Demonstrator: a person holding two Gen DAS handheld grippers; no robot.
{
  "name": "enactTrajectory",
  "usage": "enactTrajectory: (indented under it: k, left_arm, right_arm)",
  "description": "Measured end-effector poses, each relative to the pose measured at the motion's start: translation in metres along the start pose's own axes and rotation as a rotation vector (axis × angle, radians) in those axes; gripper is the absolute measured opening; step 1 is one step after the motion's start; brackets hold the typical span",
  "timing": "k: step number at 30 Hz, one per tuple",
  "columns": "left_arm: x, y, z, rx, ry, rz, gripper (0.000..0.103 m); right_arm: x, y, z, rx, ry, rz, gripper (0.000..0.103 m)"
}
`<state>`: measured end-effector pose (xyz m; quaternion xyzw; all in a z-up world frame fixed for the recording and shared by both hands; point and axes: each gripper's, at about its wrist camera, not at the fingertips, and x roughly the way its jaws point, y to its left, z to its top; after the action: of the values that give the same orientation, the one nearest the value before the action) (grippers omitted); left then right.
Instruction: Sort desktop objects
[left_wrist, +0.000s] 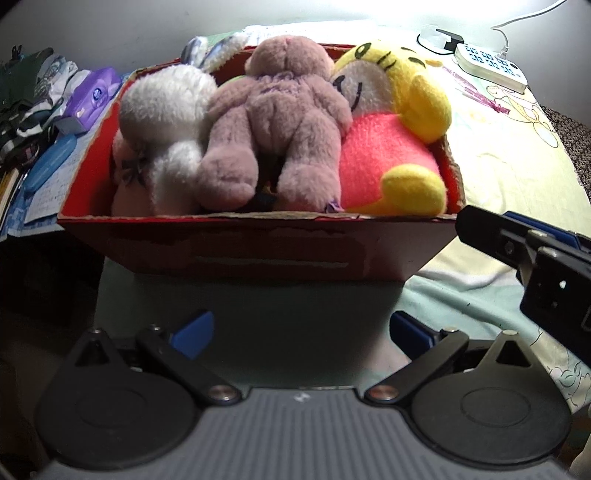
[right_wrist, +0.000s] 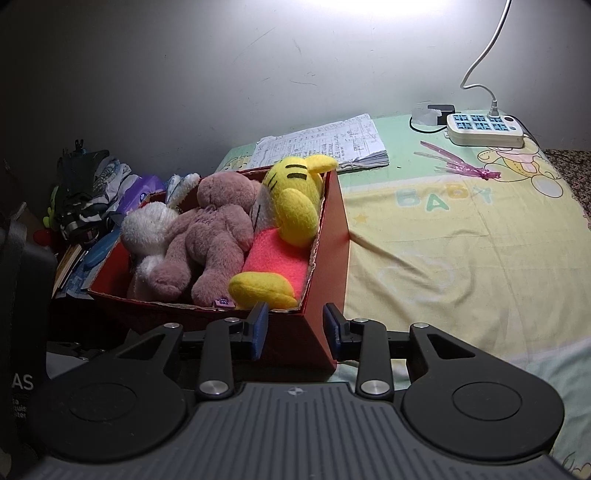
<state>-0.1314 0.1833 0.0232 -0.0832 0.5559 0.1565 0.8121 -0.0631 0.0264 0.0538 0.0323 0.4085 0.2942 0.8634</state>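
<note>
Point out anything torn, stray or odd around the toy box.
The red cardboard box has a ragged, torn top rim with scuffed patches on its front wall. A stray crinkled pink plastic strip lies loose on the pastel baby-print sheet near the white power strip. The plush toys sit inside the box.

Left gripper (left_wrist: 300, 334), right gripper (right_wrist: 294, 328) — black arms, blue pads, silver screws

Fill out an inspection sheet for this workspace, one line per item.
Surface: printed sheet, bare at right.
Job's things: red box holding white plush, brown bear, yellow plush.
Clutter: paper stack; pink wrapper; purple pack; blue case.
Grippers: left gripper open, empty; right gripper open at the box's near corner.
Cables: white cord into power strip.
Surroundings: scuffed wall.
</note>
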Motion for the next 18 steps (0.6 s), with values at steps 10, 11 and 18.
enactTrajectory:
  k: [10,11,18]
  left_arm:
    - [-0.02,0.03,0.0,-0.024,-0.086,-0.002,0.102]
    - [-0.022,0.033,0.002,-0.03,-0.089,-0.001,0.102]
    - [-0.027,0.061,0.014,-0.04,-0.116,0.036,0.102]
  right_arm:
    - [0.002,0.022,0.003,-0.019,0.014,0.02,0.036]
    - [0.002,0.025,0.005,-0.02,0.011,0.02,0.036]
    - [0.002,0.049,0.017,-0.037,-0.03,0.004,0.041]
